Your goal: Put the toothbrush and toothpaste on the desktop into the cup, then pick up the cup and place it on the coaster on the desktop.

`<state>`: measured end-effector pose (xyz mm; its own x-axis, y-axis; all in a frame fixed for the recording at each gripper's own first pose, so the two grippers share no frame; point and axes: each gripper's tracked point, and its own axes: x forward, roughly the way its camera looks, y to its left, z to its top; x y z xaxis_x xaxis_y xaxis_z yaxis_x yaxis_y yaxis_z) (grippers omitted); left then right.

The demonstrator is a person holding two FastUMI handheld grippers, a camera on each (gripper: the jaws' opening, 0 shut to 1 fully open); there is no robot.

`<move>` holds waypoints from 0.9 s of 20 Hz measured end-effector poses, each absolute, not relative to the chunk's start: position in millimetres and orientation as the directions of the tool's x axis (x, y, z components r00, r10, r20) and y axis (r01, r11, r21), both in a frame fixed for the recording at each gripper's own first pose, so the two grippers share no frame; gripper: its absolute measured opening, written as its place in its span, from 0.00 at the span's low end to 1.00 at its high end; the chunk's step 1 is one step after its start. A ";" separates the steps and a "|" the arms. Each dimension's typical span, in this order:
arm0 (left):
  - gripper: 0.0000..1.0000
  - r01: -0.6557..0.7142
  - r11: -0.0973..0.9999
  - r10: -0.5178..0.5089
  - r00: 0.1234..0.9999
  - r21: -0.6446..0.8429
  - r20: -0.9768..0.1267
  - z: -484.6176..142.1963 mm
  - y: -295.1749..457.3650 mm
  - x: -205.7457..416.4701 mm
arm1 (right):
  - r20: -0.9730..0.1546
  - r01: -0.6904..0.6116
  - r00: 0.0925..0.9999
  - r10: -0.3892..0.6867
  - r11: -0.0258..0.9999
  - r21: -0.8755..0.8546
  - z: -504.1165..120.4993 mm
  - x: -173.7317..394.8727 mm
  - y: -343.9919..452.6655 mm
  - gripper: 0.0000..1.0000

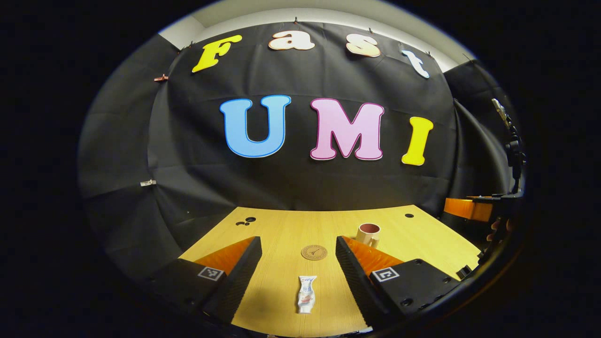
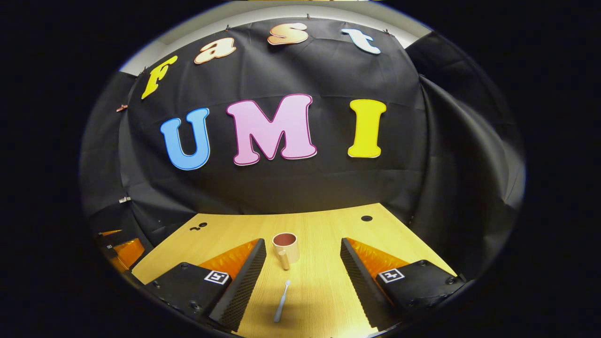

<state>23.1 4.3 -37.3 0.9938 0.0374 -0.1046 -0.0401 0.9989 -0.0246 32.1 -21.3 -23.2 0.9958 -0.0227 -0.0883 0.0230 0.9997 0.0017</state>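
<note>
Both of my tongs hang released above the tabletop (image 1: 281, 225), gripping nothing. Between the fingers of my left tongs (image 1: 296, 256) the toothpaste (image 1: 306, 294) lies flat, nearer me than the coaster (image 1: 314, 252); the cup (image 1: 368, 234) stands upright to the coaster's right. Between my right tongs (image 2: 303, 256), the toothbrush (image 2: 281, 301) lies just in front of the cup.
</note>
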 end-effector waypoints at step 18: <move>0.99 0.013 0.998 -0.046 0.857 -0.068 -0.513 -192.5 -18.4 68.6 | -0.250 -0.064 0.966 0.059 0.998 -0.012 -70.4 82.9 -39.9 0.98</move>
